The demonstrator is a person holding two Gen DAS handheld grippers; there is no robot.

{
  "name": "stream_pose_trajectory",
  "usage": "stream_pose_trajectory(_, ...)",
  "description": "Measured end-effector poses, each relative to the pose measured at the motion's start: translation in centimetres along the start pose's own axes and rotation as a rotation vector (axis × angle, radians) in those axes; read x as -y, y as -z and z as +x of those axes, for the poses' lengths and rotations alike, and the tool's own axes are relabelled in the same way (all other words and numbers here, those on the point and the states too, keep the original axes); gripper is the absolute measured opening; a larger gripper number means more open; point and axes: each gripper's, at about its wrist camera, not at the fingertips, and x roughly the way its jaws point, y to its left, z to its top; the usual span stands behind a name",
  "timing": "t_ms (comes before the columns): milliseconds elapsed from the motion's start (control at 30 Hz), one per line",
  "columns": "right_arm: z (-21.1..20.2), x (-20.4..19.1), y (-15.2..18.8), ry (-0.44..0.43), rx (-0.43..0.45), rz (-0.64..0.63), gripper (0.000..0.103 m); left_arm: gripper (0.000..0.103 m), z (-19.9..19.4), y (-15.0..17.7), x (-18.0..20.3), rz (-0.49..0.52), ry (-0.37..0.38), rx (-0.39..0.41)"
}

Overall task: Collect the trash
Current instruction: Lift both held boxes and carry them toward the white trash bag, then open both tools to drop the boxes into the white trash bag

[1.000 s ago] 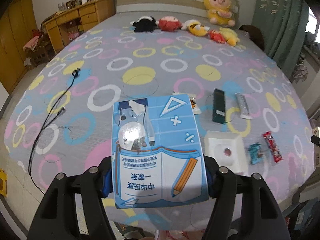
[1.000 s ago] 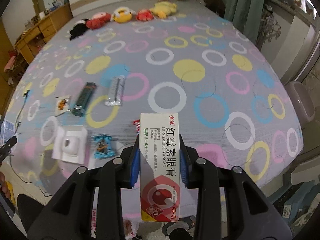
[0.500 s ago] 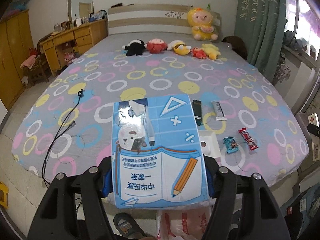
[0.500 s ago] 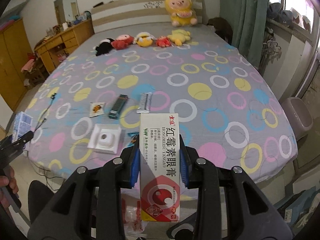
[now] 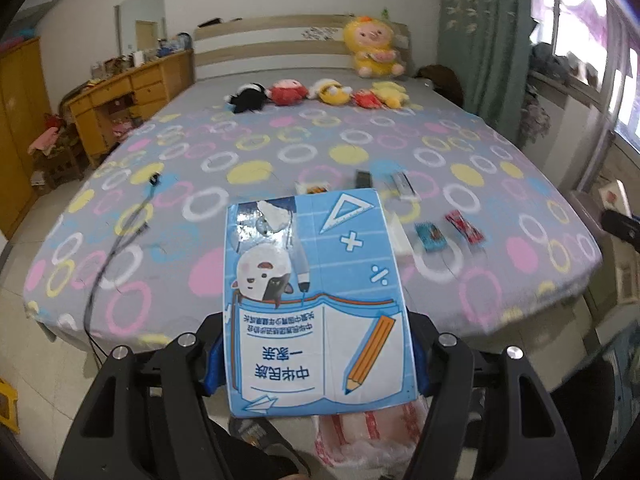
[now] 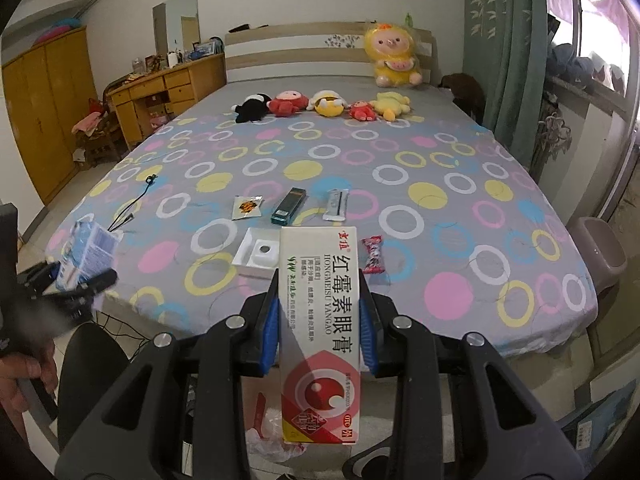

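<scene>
So my left hand-held gripper (image 5: pixel 316 360) is clamped on a blue carton (image 5: pixel 316 300) with a cartoon and a pencil on it, and my right hand-held gripper (image 6: pixel 319 328) is squeezing a white and red ointment box (image 6: pixel 320 332). Ahead of both, on the bed (image 6: pixel 440 152), there's a white tray (image 6: pixel 258 258), red candy wrapper (image 6: pixel 373 255), dark box (image 6: pixel 289 206) and silver sachet (image 6: pixel 336 210). A plastic bag (image 5: pixel 368 436) sits below my left one.
</scene>
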Motion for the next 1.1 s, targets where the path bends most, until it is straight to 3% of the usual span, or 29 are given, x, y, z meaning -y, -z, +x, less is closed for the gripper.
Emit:
stream_pose_trajectory(167, 2.1, -1.9, 3.8, 0.002, -0.038, -0.023, 0.032, 0.065, 1.6, 4.1, 1.2, 0.022, 0.049, -0.069)
stream_pose_trajectory(400, 6.0, -4.5, 8.5, -0.046, -0.141, -0.034, 0.032, 0.065, 5.2, 8.4, 2.4, 0.051, 0.040, -0.164)
stream_pose_trajectory(667, 11.5, -6.0, 13.2, -0.102, -0.275, -0.020, 0.032, 0.065, 10.7, 12.5, 3.4, 0.064, 0.035, -0.287)
stream_pose_trajectory(900, 17.0, -6.7, 16.7, -0.130, -0.403, -0.023, 0.032, 0.066, 17.0, 16.7, 3.5, 0.056, 0.040, -0.450)
stream_pose_trajectory(1100, 21.9, -7.6, 19.6, -0.154, -0.496, -0.018, 0.032, 0.066, 20.3, 19.2, 3.9, 0.064, 0.053, -0.520)
